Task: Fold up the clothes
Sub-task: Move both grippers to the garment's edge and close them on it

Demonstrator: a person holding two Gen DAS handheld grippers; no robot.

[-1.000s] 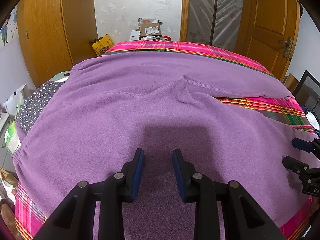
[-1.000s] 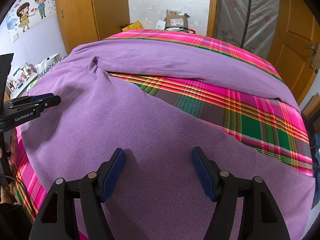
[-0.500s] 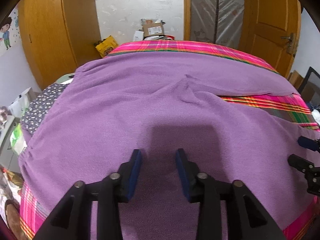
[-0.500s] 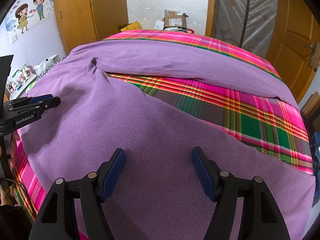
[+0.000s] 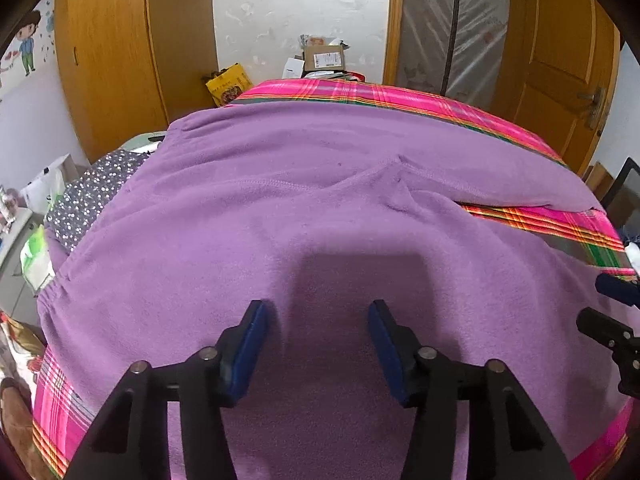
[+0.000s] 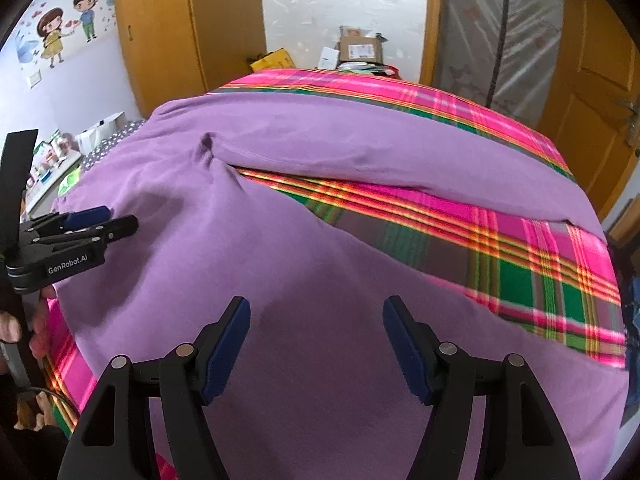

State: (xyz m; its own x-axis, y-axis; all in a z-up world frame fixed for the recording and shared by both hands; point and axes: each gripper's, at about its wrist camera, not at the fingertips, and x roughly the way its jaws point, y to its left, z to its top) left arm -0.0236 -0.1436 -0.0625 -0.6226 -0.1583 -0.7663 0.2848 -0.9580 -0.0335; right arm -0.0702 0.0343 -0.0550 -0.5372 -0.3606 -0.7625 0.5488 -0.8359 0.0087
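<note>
Trousers [image 5: 280, 240] of purple fleece are lying spread flat over the bed [image 6: 520, 240], directly ahead of and beneath both tools, and by my reading the folding is hardly starting: no fold is showing, and both legs are still fanning apart.

Starting at the left, beyond the left hand-held gripper [image 5: 316, 344], the gathered elastic waistband [image 5: 56, 292] is sitting at the bed's near-left edge, with a dotted grey cloth [image 5: 96, 192] lying just past it. The left hand-held gripper is hovering over the seat of the trousers with its jaws standing wide and nothing between them; its blue pads [image 5: 248, 348] are looking rubbery and flat. Ahead of it, a stitched seam is running to the crotch, where the fleece is puckering slightly.

Moving right, the right hand-held gripper [image 6: 316, 344] is likewise gaping wide and empty above the nearer leg [image 6: 320, 360]. Beyond its fingertips a wedge of pink-and-green plaid sheet is showing between the nearer leg and the farther leg [image 6: 360, 148], which is stretching toward the right edge of the bed.

What is remaining, I judge, is everything: bringing one leg over the other, then folding the length down. The fleece is looking thick, soft and matte, likely draping heavily and clinging to itself.
</note>
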